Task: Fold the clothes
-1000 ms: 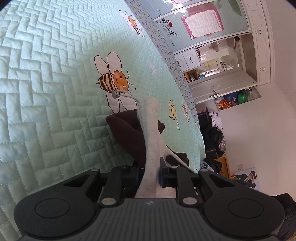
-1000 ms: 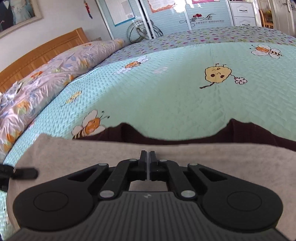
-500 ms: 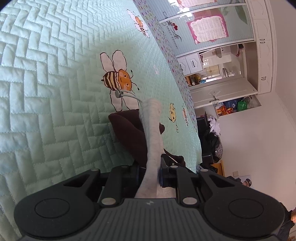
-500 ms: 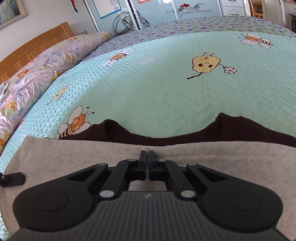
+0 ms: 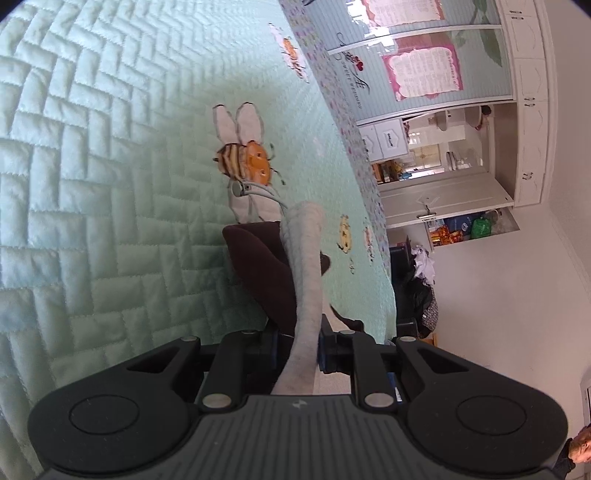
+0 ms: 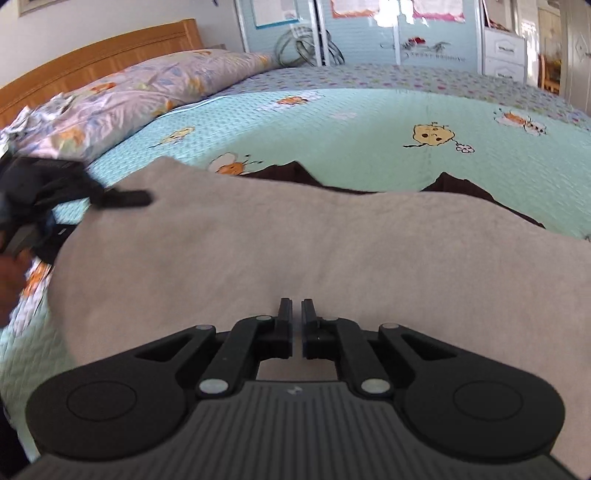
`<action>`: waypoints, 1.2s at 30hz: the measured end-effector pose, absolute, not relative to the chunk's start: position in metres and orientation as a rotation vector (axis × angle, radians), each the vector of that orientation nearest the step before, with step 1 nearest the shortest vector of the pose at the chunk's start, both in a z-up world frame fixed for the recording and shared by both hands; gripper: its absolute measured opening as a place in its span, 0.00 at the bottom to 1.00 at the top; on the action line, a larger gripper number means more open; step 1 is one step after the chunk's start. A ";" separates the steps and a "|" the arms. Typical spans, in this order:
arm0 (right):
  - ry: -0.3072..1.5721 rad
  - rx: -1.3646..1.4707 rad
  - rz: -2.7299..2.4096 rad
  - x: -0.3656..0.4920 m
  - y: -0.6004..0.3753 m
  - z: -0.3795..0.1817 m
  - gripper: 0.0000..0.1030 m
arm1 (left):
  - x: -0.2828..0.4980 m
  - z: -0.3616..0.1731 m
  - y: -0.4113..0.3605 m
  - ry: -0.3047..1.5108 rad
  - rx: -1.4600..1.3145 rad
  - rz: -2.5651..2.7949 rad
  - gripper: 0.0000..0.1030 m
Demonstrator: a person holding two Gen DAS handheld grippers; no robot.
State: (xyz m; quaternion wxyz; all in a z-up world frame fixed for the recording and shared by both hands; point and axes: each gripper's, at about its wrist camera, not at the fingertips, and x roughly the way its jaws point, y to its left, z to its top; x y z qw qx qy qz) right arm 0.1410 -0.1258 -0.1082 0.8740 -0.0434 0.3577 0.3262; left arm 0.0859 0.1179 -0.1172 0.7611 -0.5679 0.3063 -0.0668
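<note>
Grey garment [image 6: 314,251], dark brown on its underside or lying over a brown layer (cannot tell which), spread across the near part of the bed on the mint quilted bedspread [image 6: 369,147]; brown edge [image 6: 458,186] peeks out along its far side. Left gripper [image 5: 301,345] clamped on a folded grey edge of the garment [image 5: 306,266], which stands up in a ridge between the jaws, a drawstring with toggle [image 5: 238,188] trailing off its end. Right gripper [image 6: 296,314] over the middle of the grey cloth, jaws a narrow slit and opening, nothing between them; it looks freed of the fabric. Floral pillows [image 6: 140,96] and wooden headboard [image 6: 99,59] beyond, wardrobe doors [image 6: 369,29] at the far wall. Judged step: one fold laid, right side let go, left side not yet released. Next move likely calls for the left to lay its edge flat and square, then a fresh grip for the next fold.
</note>
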 end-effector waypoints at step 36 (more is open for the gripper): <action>0.746 0.038 0.826 0.091 -0.162 -0.112 0.29 | 0.084 -0.077 0.076 0.685 -0.753 0.031 0.15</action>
